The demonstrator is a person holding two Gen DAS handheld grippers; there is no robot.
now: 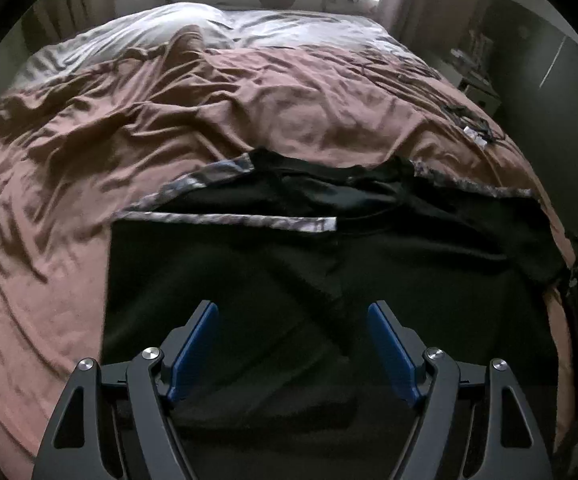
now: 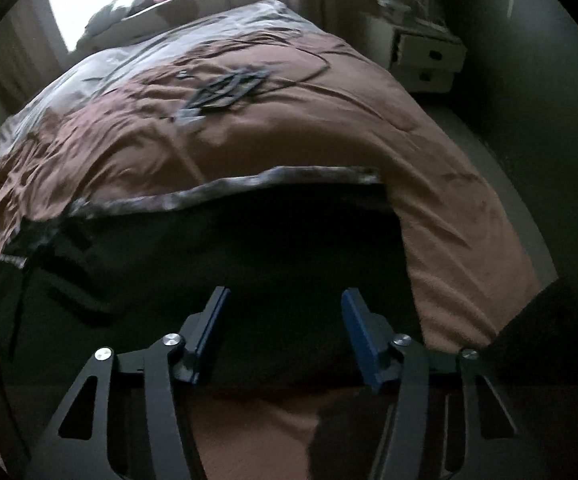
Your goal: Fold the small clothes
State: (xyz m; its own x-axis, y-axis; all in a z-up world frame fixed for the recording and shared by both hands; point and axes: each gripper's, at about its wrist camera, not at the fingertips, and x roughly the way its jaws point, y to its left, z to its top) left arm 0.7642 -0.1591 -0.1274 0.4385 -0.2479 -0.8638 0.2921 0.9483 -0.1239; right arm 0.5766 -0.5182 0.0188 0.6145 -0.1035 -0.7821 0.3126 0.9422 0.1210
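At the near edge of the bed (image 1: pixel 69 208), on the rumpled brown duvet, lies the black garment (image 1: pixel 249 280), spread mostly flat with its lower part toward the cameras and its patterned grey trim (image 1: pixel 233 220) running across the far side. The left tool (image 1: pixel 293 312) hovers just above the dark cloth near its left side, jaws wide apart and holding nothing. The right tool (image 2: pixel 285 300) hangs over the garment's right part (image 2: pixel 249 240), likewise spread and empty, with the bed's right edge close by.

The garment looks thin and limp, dark enough that its folds are hard to read. One trimmed strip (image 1: pixel 193 184) angles up the left side, and another (image 2: pixel 225 188) borders the far edge in the right view, so a flap seems already turned inward. Whether it is a top or shorts I cannot tell.

The step in hand appears to be taking hold of the near hem for a fold away from the person. To do it well, each tool should pinch only the layers meant to travel, at matching spots near the outer corners, then lift evenly so the cloth stays taut between them. An uneven lift would likely drag the soft duvet or skew the crease.

A tangle of dark cables (image 2: pixel 225 88) lies farther up the bed, well apart.
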